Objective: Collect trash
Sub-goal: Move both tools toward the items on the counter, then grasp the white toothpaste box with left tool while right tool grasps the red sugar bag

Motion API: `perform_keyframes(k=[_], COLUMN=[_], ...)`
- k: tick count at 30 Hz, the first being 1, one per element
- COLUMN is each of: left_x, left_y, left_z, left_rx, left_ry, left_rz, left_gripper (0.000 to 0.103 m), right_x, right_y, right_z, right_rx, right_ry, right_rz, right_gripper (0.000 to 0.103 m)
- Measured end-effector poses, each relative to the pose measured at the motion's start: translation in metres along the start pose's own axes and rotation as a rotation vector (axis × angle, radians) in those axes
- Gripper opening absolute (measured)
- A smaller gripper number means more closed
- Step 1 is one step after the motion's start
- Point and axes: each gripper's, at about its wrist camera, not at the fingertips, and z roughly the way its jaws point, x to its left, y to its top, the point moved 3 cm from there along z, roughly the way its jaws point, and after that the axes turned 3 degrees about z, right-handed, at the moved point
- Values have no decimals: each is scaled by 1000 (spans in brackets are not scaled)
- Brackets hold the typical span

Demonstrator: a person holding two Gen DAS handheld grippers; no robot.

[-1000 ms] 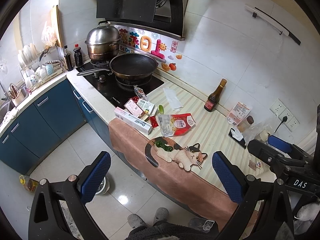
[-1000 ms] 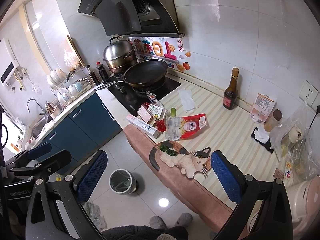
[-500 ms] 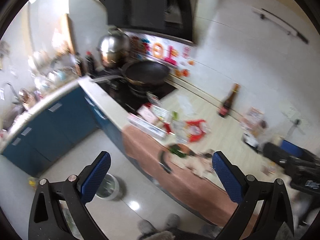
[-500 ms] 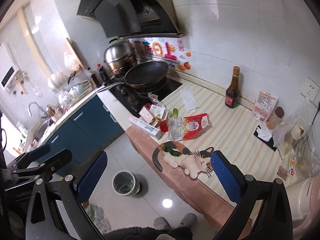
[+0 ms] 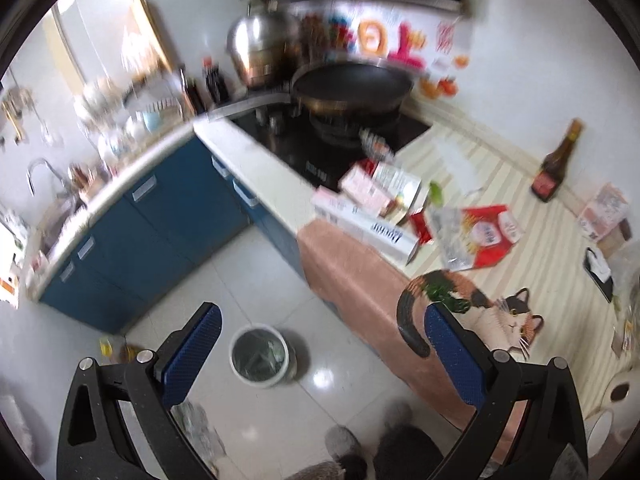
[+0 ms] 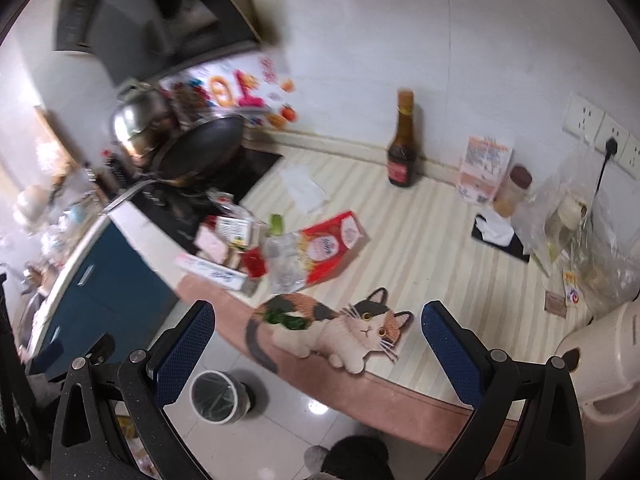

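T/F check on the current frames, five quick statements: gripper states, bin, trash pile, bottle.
1. Both the left gripper and right gripper are open and empty. True.
2. The trash bin stands on the counter. False: it is on the floor.
3. The red snack bag lies flat on the counter. True.
4. The brown sauce bottle lies on its side. False: it stands upright by the wall.
5. The green wrapper is inside the bin. False: it lies on the cat-shaped mat.

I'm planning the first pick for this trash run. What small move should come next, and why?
Probably lower the right gripper toward the green wrapper on the cat mat: both grippers are open and empty, that scrap lies nearest, and the bin waits on the floor below.
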Motion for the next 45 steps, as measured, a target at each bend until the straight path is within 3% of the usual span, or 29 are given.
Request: perform_keyframes(k=[2,6,8,13,15,18,21,22,24,25,26,27,28,29,30,33,35,40,45], left_x=[-1,-5,-8,-15,-20,-26,-30,-32,-38,-41,-44,-46,-49,-53,-58,-78,-88,-94,-96], left_y=[7,31,40,55,57,58,62,63,65,66,66,65,64,64,63,48,35,18,25], left_z=[30,96,125,197,226,261,277,281,287,289,288,284,279,276,272,250,240,235,228], left_rx=[63,159,215,395,481,570,600,605,609,609,608,595,581,574,564,530,519,557,549], left_ry=[0,54,57,-75,-166,-261,-278,-274,-251,-230,-217,-196,-164,-130,-109,-21,11,6,1], left_rz=[-33,-79,-108,-285,-386,-551,-634,-640,-618,-582,-550,-507,-452,-391,-333,-65,39,39,23], left_gripper=[103,103,103,103,100,97,91,81,65,46,41,40,40,40,40,36,35,36,36], right_x=[-4,-14,-23,-57,-65,-71,-71,-70,-66,-61,-57,-53,-45,-41,-38,-34,-31,-24,-23], right_y=[7,27,33,39,34,22,11,11,8,8,12,15,19,21,25,40,50,53,50], right_z=[34,123,163,269,299,340,368,371,381,386,386,388,391,392,392,385,380,385,396], right_rx=[41,157,213,372,420,506,578,583,582,579,560,540,533,528,513,446,409,435,483], right_ry=[-18,-50,-50,-20,-31,-28,18,31,45,56,46,64,84,76,67,3,-41,-81,-48], right_rz=[16,22,51,214,260,324,402,412,425,431,427,420,396,371,357,270,181,45,68], right_gripper=[103,84,84,83,75,74,74,74,73,74,64,44,32,14,11,6,6,6,9])
